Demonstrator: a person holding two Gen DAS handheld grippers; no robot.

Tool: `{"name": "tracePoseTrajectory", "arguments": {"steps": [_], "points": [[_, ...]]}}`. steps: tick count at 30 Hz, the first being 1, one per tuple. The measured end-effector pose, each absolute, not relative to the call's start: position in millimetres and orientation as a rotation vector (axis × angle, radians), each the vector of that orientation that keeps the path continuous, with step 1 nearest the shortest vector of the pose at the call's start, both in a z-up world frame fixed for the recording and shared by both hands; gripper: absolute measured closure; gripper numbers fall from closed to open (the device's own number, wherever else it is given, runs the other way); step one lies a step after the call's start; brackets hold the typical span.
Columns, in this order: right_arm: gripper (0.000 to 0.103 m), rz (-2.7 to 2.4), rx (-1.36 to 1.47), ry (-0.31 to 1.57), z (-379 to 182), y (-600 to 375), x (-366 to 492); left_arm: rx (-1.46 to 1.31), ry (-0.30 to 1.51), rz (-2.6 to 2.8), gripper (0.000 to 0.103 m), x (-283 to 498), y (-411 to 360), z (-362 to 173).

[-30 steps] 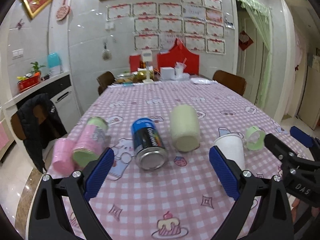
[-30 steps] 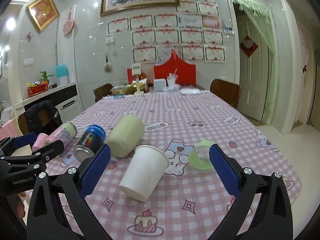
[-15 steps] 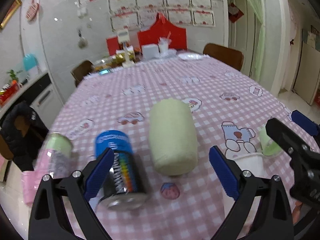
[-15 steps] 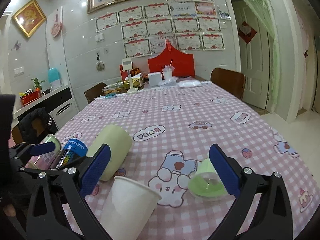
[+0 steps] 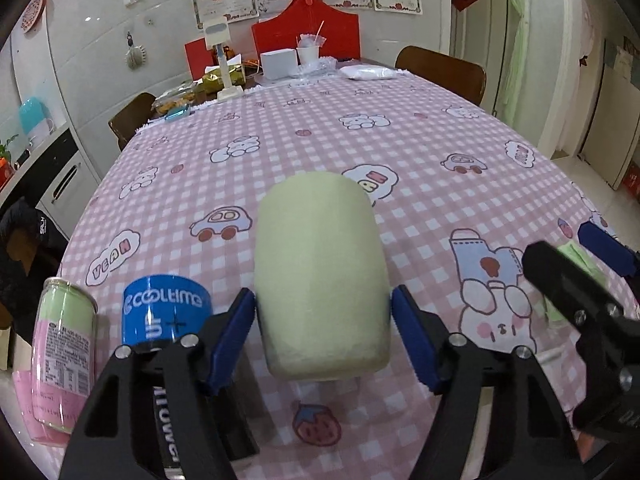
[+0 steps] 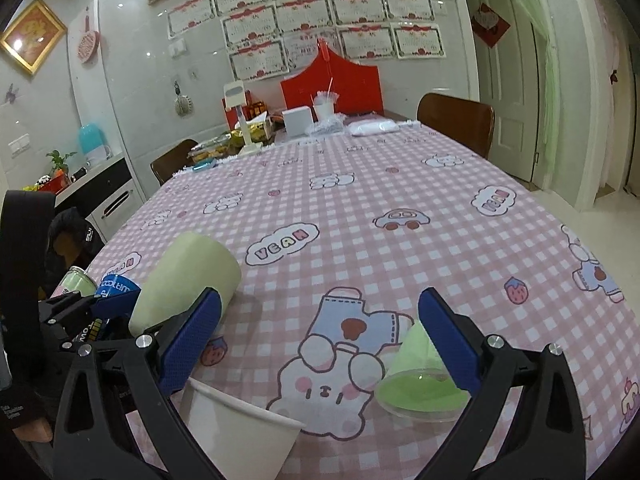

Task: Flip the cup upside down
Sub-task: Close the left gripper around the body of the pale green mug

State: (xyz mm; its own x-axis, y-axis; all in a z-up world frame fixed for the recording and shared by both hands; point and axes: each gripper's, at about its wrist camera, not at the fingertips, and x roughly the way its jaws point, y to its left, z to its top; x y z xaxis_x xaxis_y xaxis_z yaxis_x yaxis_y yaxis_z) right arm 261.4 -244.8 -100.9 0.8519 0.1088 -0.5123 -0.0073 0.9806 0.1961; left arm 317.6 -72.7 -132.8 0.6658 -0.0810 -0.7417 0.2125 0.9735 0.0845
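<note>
Pale green cup (image 5: pixel 320 280) lies on its side on the table (image 5: pixel 420 152), long axis running away from the left wrist cam; which end is the mouth I can't tell from either view. Left gripper (image 5: pixel 323 320) straddles it w/ jaws spread around the body near the close end, blue pads just beside each flank, the left pad maybe touching, no squeeze visible. So jaws are released but bracketing the cup, prob. set for a side grasp so the cup can be rotated upright-inverted after lift.

Right gripper (image 6: pixel 320 328) hovers low over the table edge, jaws wide apart, grasping nothing. Between and below its pads sit a white paper cup (image 6: pixel 240 428), on its side, mouth toward the cam, and a clear green plastic cup (image 6: pixel 420 380), also tipped over. Either could be its own target; can't say which.

Around the pale green cup: blue "Cooltime" can (image 5: pixel 166 312) lies just beside the left pad, very near, likely to get nudged as the jaws close. Further left a pink-and-green can (image 5: pixel 64 360), on its side too. The right gripper's arm shows at the right edge of the left wrist view, near but apart from the cup.

Far end of table: red board (image 5: pixel 306 28), white box, clutter, well apart. Chairs around, not in the way.
</note>
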Motion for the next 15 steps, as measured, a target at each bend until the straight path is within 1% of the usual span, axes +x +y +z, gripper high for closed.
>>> {"name": "tracePoseTrajectory", "arguments": {"steps": [15], "points": [[0.008,0.048,0.228,0.574,-102.9,-249.9,260.6,0.136,0.855,-0.157,0.031,327.9,-65.1,-136.4]]}}
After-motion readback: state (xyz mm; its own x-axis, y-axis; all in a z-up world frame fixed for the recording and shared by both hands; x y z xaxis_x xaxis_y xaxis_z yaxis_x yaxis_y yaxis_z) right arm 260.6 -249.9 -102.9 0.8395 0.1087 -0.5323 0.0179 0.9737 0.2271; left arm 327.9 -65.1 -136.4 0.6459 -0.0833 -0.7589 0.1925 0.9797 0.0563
